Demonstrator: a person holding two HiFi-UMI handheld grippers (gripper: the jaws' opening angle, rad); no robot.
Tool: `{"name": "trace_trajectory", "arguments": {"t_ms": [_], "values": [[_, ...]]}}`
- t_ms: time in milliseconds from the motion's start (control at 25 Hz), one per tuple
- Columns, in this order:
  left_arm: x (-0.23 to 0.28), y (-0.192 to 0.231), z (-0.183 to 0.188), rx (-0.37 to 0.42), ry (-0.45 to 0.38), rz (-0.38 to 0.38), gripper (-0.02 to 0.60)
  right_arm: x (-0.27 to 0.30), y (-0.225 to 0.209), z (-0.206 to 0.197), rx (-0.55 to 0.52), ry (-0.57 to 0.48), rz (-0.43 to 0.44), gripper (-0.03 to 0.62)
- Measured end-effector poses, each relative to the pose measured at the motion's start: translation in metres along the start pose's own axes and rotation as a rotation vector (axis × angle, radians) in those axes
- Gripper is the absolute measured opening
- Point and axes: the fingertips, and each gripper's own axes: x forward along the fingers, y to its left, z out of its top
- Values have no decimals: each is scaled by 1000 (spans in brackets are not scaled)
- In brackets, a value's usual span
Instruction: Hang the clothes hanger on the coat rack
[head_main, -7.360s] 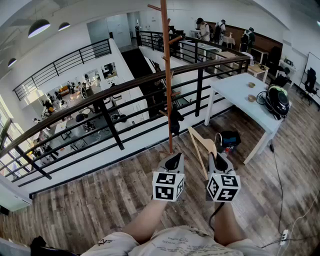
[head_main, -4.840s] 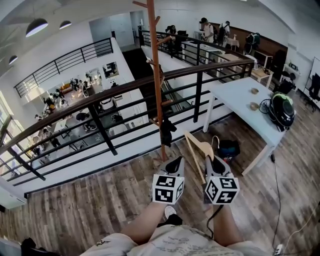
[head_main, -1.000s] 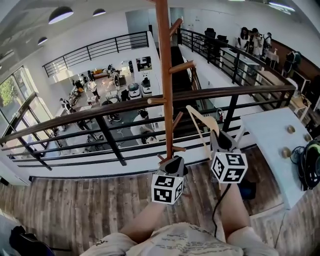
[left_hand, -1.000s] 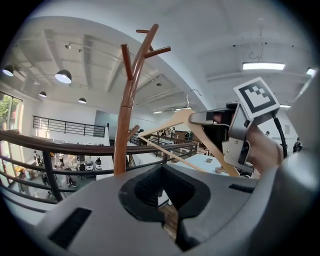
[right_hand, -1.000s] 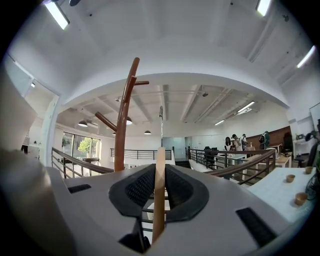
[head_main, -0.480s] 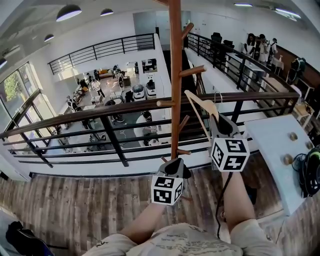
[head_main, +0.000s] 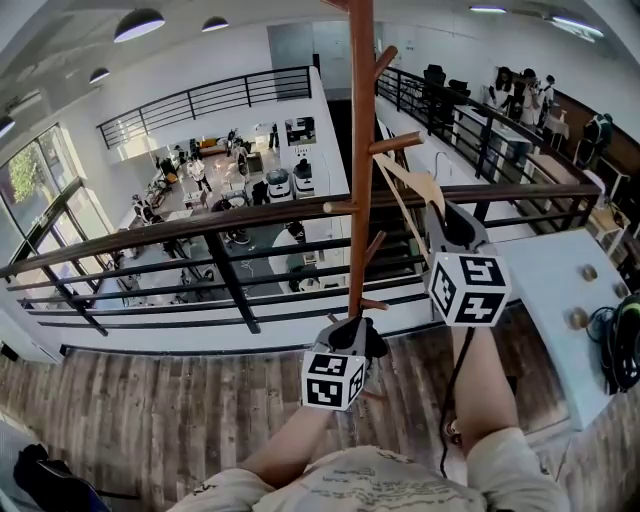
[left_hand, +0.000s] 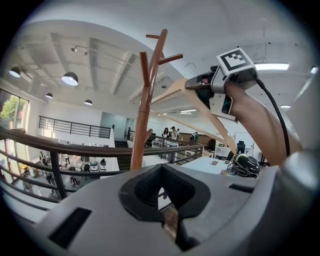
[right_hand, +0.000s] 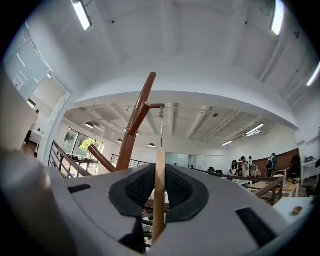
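Observation:
The brown wooden coat rack (head_main: 360, 150) stands just ahead of me at the railing, with pegs (head_main: 396, 143) jutting right. A light wooden clothes hanger (head_main: 408, 185) is held up beside the pole, level with an upper peg; my right gripper (head_main: 447, 215) is shut on it. In the right gripper view the hanger's wood (right_hand: 159, 180) sits between the jaws, its wire hook (right_hand: 161, 125) pointing up next to the rack's top (right_hand: 134, 125). My left gripper (head_main: 348, 328) is low by the pole's base, shut and holding nothing. The left gripper view shows the rack (left_hand: 145, 100) and hanger (left_hand: 175, 92).
A black metal railing (head_main: 200, 225) runs across behind the rack, with a drop to a lower floor beyond it. A white table (head_main: 560, 290) with a helmet (head_main: 625, 340) stands at the right. People (head_main: 520, 90) stand far back right. Wooden floor lies underfoot.
I have come up close to the rack. In the last second the right gripper has lifted the hanger higher, up to the upper pegs. The left gripper stays low.

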Motion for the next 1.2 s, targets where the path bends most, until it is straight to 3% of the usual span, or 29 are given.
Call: {"name": "trace_trajectory", "arguments": {"t_ms": [440, 1200], "values": [[-3, 6, 0, -4, 0, -9, -9, 6, 10, 37, -47, -57, -8, 51], [-17, 24, -2, -23, -2, 5, -8, 25, 40, 32, -95, -19, -2, 51]]}}
